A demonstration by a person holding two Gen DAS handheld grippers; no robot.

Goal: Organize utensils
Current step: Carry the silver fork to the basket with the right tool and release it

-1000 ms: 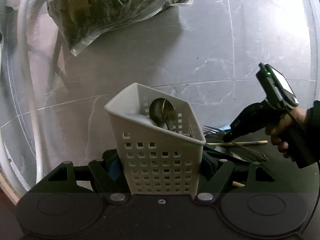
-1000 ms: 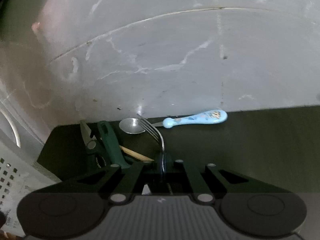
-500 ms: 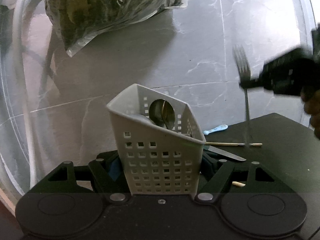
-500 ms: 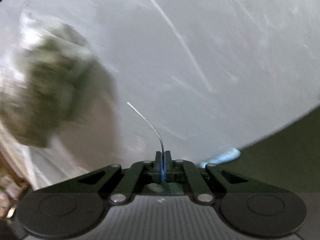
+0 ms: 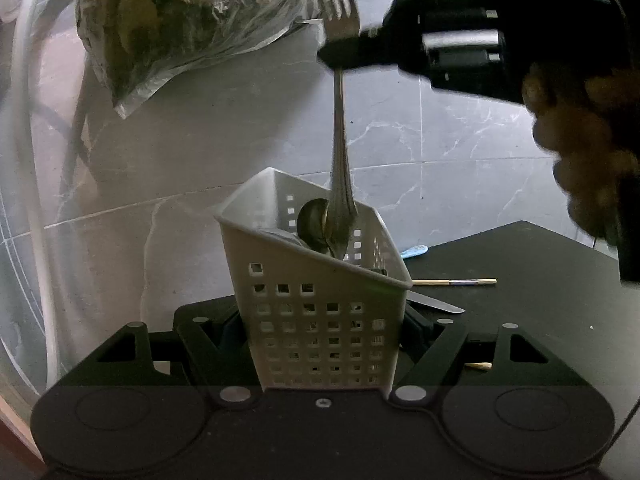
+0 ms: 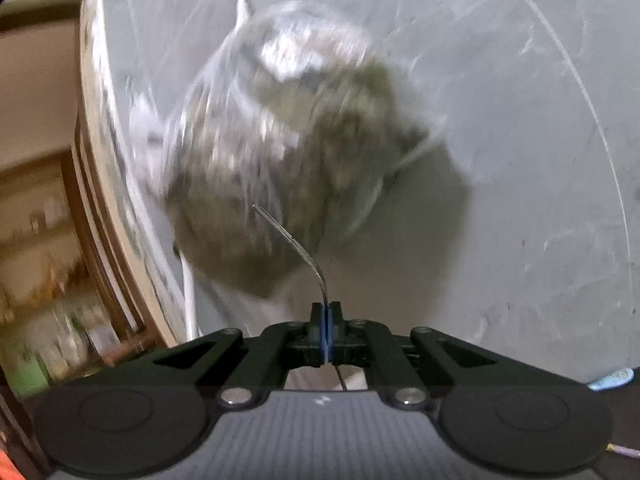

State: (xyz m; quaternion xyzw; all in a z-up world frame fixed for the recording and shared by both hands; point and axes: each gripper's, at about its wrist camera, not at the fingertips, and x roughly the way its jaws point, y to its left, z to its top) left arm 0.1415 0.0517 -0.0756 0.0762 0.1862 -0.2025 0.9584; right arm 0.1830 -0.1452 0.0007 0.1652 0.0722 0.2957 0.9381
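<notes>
Fork (image 5: 340, 148) hangs upright, tines up, pinched below the tines by my right claw (image 6: 326, 334); its handle tip dips just inside the white basket (image 5: 320, 304) directly below; my left claw (image 5: 320, 344) clamps that basket's sides; the fork's long axis already points into the opening.

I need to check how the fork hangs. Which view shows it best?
The left wrist view: the whole fork shows, tines up, handle end dipping into the white basket. The right wrist view shows only its thin curved edge above the shut jaws.
</notes>
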